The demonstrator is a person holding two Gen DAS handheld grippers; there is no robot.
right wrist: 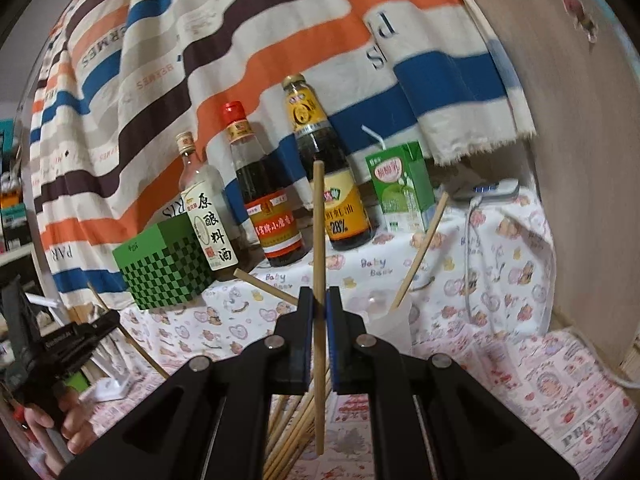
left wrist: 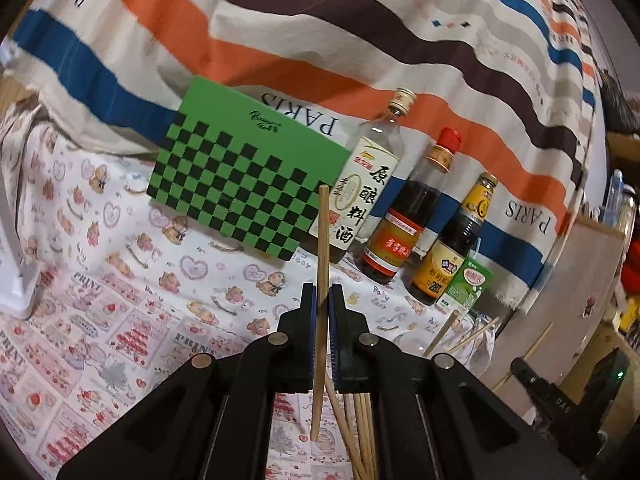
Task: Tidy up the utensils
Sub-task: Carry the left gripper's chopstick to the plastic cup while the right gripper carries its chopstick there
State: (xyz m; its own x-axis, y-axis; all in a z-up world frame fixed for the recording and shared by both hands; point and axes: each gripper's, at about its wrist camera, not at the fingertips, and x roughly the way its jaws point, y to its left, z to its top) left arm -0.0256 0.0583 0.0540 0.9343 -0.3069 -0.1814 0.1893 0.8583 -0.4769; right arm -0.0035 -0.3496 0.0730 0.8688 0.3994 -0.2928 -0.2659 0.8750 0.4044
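Note:
My left gripper (left wrist: 323,300) is shut on a wooden chopstick (left wrist: 322,240) that stands nearly upright between the pads. My right gripper (right wrist: 319,300) is shut on another wooden chopstick (right wrist: 318,220), also upright. Several loose chopsticks (left wrist: 360,432) lie on the cloth under the left gripper, and a bundle (right wrist: 296,428) lies under the right one. A clear plastic cup (right wrist: 394,328) just right of the right gripper holds a chopstick (right wrist: 420,256) that leans right. The cup shows in the left wrist view (left wrist: 460,344) with several chopsticks in it.
A green checkered box (left wrist: 240,172) and three sauce bottles (left wrist: 404,216) stand at the back against a striped cloth, with a green drink carton (right wrist: 402,188) beside them. A wooden panel (right wrist: 580,160) bounds the right side. A white stand (left wrist: 16,264) is at the left.

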